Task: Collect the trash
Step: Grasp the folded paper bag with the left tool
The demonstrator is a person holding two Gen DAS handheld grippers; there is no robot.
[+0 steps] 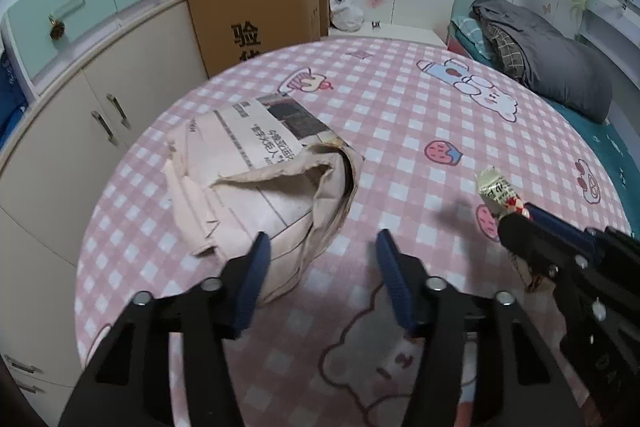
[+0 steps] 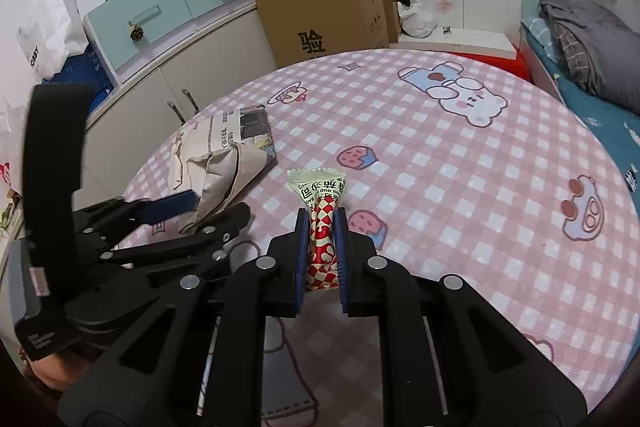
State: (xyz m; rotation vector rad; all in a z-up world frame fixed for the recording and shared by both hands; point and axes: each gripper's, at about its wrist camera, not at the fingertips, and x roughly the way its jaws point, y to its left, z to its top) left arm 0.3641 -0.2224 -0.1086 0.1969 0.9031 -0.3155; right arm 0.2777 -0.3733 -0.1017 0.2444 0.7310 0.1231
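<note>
The left gripper (image 1: 322, 247) hangs with jaws wide apart over the checked tablecloth (image 1: 400, 131), just beside a newspaper bag (image 1: 272, 179) (mouth gaping toward it). At right, the right gripper (image 1: 516, 215) pinches a wrapper (image 1: 496, 189) above the cloth.

You see a round table (image 1: 400, 115) with a pink checked cloth. Behind it stands a big brown box (image 1: 256, 11) beside cream cupboards (image 1: 100, 99) with pale green drawers (image 2: 160, 7). A bed (image 1: 560, 67) sits right, maybe with a grey blanket (image 2: 592, 51).
</note>
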